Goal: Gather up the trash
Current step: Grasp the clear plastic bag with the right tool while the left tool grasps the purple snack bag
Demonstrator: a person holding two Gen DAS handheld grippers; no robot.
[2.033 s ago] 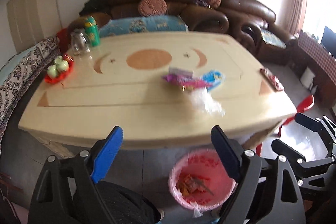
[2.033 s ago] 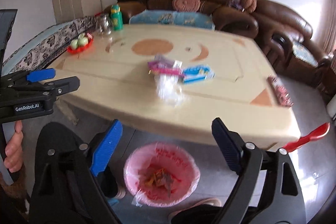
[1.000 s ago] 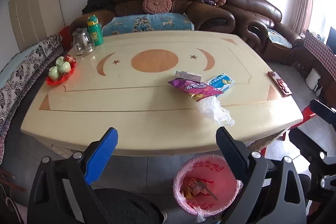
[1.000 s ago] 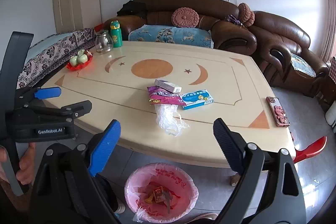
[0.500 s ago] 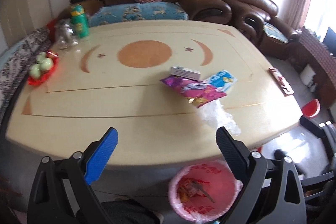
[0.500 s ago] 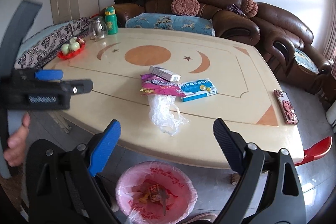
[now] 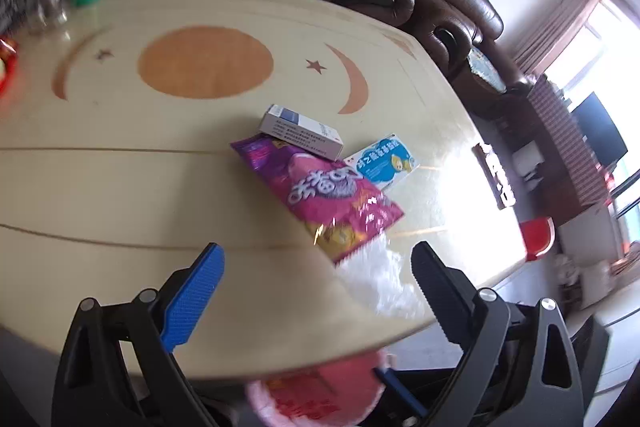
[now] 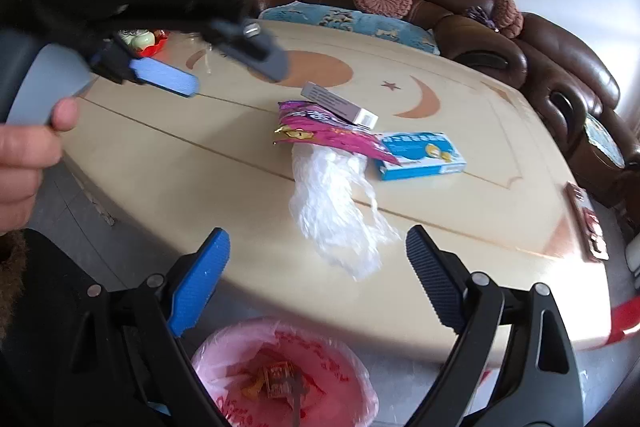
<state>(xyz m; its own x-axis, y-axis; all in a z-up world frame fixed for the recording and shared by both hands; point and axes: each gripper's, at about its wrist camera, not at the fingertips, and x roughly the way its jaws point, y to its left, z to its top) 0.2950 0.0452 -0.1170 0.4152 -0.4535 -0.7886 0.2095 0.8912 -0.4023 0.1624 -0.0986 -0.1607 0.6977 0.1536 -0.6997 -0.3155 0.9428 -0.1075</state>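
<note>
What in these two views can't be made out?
- Bin, left wrist view: mostly hidden under the table edge, blurred.
- Bin contents, right wrist view: too small to identify.
- Fruit plate, right wrist view: partly behind the left gripper.
- Plastic bag, left wrist view: washed out by glare.

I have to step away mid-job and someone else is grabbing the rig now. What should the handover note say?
Left gripper: jaws open, empty. Right gripper: jaws open, empty, above the clear plastic bag.
On the table: purple snack wrapper, white box resting on it, blue box, plastic bag at the near edge.
Pink-lined trash bin on the floor below already holds some scraps.
Left to do: all four pieces.
</note>
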